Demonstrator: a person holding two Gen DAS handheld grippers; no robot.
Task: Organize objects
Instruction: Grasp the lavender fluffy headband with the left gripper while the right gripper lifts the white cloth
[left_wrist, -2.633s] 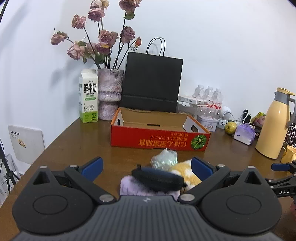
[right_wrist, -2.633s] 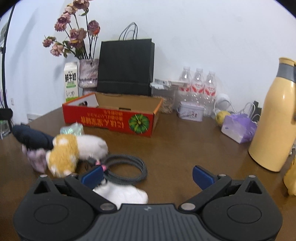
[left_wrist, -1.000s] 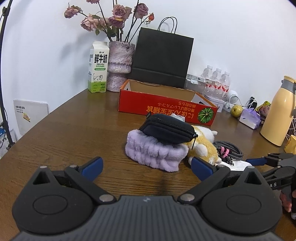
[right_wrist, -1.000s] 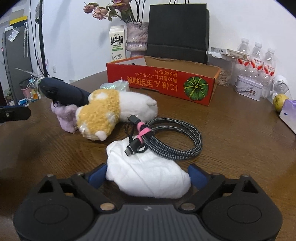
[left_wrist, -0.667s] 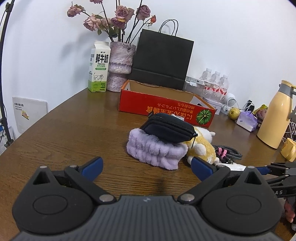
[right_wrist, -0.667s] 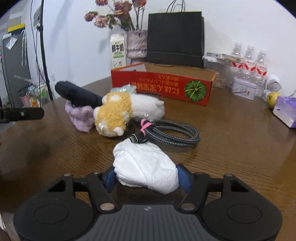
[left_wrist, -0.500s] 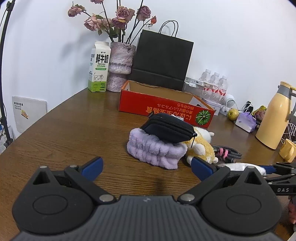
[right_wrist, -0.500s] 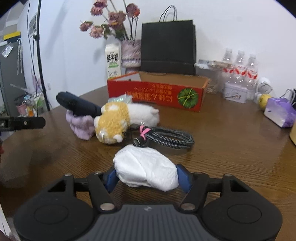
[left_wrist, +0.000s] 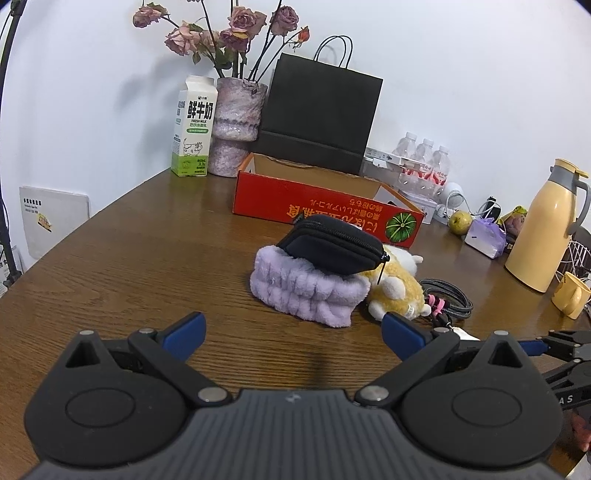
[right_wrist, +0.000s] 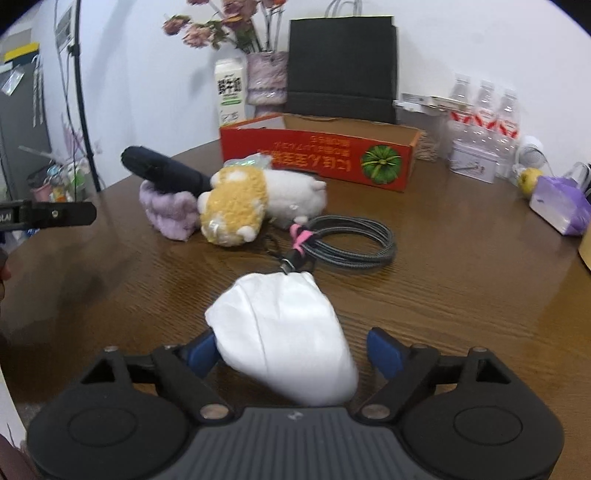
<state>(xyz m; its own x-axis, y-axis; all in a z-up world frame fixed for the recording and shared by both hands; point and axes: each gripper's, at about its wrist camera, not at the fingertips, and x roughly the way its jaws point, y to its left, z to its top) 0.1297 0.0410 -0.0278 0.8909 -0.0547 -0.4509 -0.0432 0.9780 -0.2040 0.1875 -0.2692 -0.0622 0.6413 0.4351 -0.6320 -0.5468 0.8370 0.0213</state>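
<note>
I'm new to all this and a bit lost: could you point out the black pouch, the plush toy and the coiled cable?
black pouch (left_wrist: 332, 245), left wrist view, middle of its top face.
plush toy (right_wrist: 236, 203), right wrist view, its yellow head.
coiled cable (right_wrist: 354, 240), right wrist view, the braided loops.

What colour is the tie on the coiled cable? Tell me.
Pink; the tie on the cable shows best in the right wrist view.

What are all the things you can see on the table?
Box: one, red cardboard, open, mid-table.
Pouch: one, black, atop the towel.
Towel: one, lilac, folded.
Plush toy: one, white and yellow, beside the towel.
Cable: one, grey, coiled.
White bundle: one, between the right jaws.
Milk carton: one, white-green, back left.
Vase: one, pink, holding roses.
Paper bag: one, black.
Flask: one, yellow.
Left gripper: open.
Right gripper: jaws opening.
</note>
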